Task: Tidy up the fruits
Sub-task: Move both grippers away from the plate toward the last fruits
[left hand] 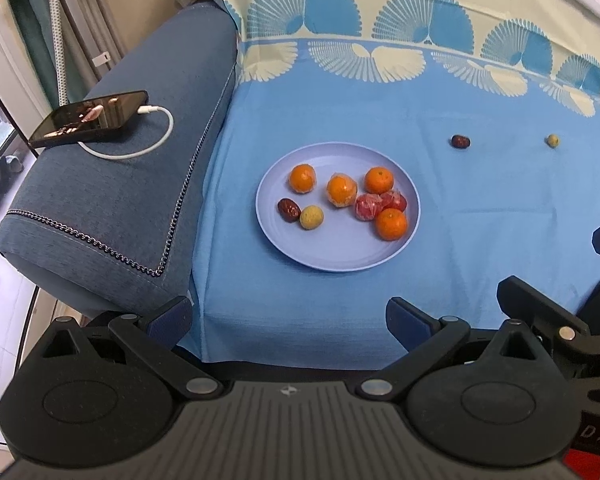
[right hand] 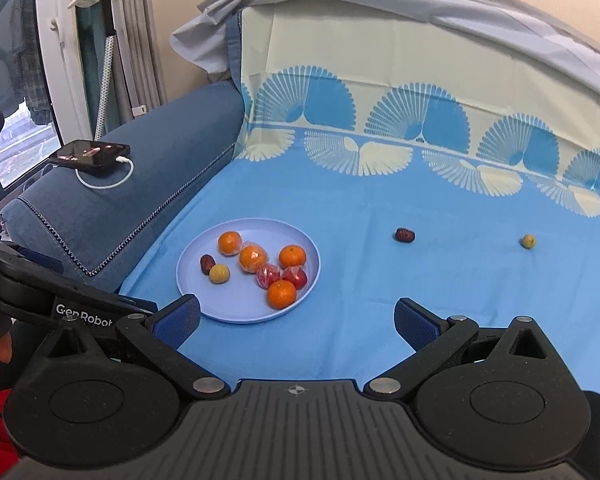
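Two small fruits left off the plate

We see a sofa draped in a blue cloth (right hand: 380, 280), with a phone (left hand: 90, 118) charging on the armrest. On the cloth sits a pale plate (right hand: 204, 304), just ahead of our left gripper (left hand: 288, 320) and ahead-left of our right gripper (right hand: 298, 320). Both grippers are spread wide and hold nothing.

The plate holds four oranges (right hand: 282, 294), two of them apparently wrapped in film, two red wrapped fruits (right hand: 268, 276), one date and one small yellow fruit. Still out on the cloth, well apart from the plate and from each other, lie a dark date (right hand: 404, 235) and a small yellow-green fruit (right hand: 528, 241). Both lie ahead and to the right of our right gripper, the date nearer the plate.

We judge both light and small. The date looks wrinkled and slightly soft, so we would pinch it gently across its short middle. The round one may roll on the soft cloth; we would close on its widest part from above.
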`<state>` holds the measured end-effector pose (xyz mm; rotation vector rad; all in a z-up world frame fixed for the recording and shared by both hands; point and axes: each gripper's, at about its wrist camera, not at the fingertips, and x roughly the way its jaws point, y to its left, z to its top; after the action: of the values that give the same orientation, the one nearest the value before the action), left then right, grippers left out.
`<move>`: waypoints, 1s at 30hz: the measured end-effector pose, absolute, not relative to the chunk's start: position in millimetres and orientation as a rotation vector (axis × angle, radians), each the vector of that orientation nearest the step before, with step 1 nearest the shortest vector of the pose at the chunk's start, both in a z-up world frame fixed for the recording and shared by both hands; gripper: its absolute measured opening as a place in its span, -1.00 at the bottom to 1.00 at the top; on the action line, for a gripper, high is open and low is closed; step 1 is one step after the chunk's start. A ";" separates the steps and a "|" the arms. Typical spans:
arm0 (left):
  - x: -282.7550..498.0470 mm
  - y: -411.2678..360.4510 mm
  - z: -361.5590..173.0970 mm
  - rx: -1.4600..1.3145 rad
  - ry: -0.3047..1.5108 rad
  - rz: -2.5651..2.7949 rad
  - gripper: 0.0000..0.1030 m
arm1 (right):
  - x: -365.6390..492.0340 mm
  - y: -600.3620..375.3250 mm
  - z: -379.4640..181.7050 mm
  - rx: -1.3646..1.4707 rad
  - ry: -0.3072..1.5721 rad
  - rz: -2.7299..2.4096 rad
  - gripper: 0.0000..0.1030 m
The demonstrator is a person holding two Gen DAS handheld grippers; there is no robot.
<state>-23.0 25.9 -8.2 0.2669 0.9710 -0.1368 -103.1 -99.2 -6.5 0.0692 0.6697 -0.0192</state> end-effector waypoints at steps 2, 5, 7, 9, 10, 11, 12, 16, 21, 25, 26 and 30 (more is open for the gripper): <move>-20.3 22.9 -11.8 0.280 0.984 -0.137 0.99 | -100.4 -102.6 -11.4 0.083 0.682 -0.021 0.99; -16.4 16.3 -17.6 0.308 1.002 -0.146 0.99 | -96.0 -110.3 -18.3 0.112 0.698 -0.032 0.99; -12.7 10.1 -21.1 0.332 1.011 -0.153 0.99 | -92.8 -117.9 -22.7 0.140 0.704 -0.051 0.99; -7.7 3.1 -23.9 0.353 1.016 -0.157 0.99 | -89.7 -129.1 -27.6 0.175 0.704 -0.088 0.99; -5.0 -0.4 -24.7 0.355 1.018 -0.161 0.99 | -89.8 -135.9 -30.3 0.194 0.700 -0.114 0.99; -2.0 -4.9 -25.3 0.354 1.018 -0.169 0.99 | -89.5 -143.1 -32.4 0.209 0.695 -0.140 0.99; 2.4 -10.4 -25.5 0.349 1.019 -0.179 0.99 | -88.3 -152.3 -34.8 0.228 0.691 -0.175 0.99; 23.4 -42.1 -25.4 0.328 1.016 -0.238 0.99 | -82.7 -197.1 -45.1 0.279 0.674 -0.319 0.99; 63.6 -103.3 -36.0 0.335 0.993 -0.334 0.99 | -64.9 -265.9 -65.7 0.324 0.648 -0.511 0.99; 109.9 -161.5 -59.9 0.360 0.982 -0.393 0.99 | -28.7 -326.3 -87.3 0.339 0.627 -0.629 0.99; 120.9 -173.8 -65.5 0.358 0.981 -0.408 0.99 | -19.8 -337.9 -92.5 0.338 0.620 -0.641 0.99; 168.8 -225.2 -93.0 0.335 1.010 -0.425 0.99 | 34.0 -393.6 -120.6 0.307 0.634 -0.572 0.99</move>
<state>168.8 -225.2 -93.0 0.3352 1.0096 -0.4247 34.0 -393.6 -120.6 0.3068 0.6337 -0.5716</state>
